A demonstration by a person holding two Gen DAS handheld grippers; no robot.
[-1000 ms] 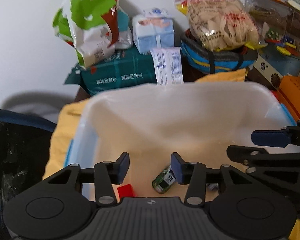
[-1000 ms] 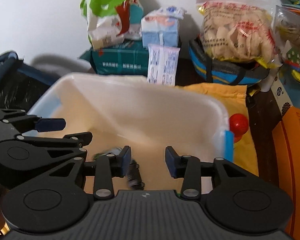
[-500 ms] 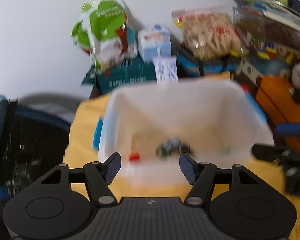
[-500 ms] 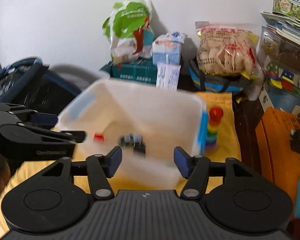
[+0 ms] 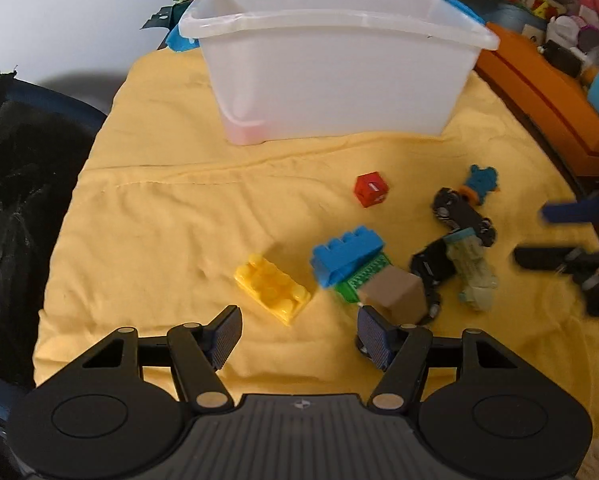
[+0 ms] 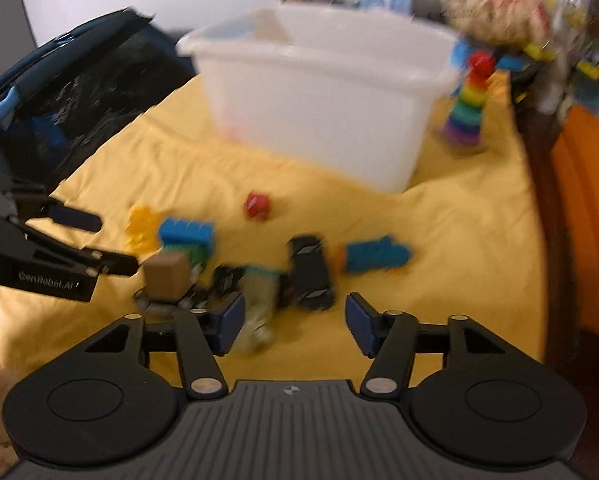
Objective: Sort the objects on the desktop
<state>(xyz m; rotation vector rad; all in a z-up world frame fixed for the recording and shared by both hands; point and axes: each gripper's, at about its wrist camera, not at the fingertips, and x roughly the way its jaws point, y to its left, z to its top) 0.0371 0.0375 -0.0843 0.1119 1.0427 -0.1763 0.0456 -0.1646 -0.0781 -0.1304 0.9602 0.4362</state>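
The left gripper [image 5: 299,334] is held wide apart with nothing between its pads, above the yellow cloth [image 5: 159,216]. At its 12 o'clock a yellow brick [image 5: 272,289] lies; at 1 o'clock a blue brick [image 5: 345,254] rests on a green plate [image 5: 361,276], touching a brown cube [image 5: 397,292]. Farther out a red cube [image 5: 371,189] sits alone, and at 12 o'clock the white bin [image 5: 339,76] stands upright. The right gripper [image 6: 295,324] is likewise spread wide and empty. Just ahead of it a black toy car [image 6: 311,272] and what seems a pale green vehicle [image 6: 259,292] are blurred. A rainbow ring stacker [image 6: 469,100] stands at 1 o'clock beside the bin.
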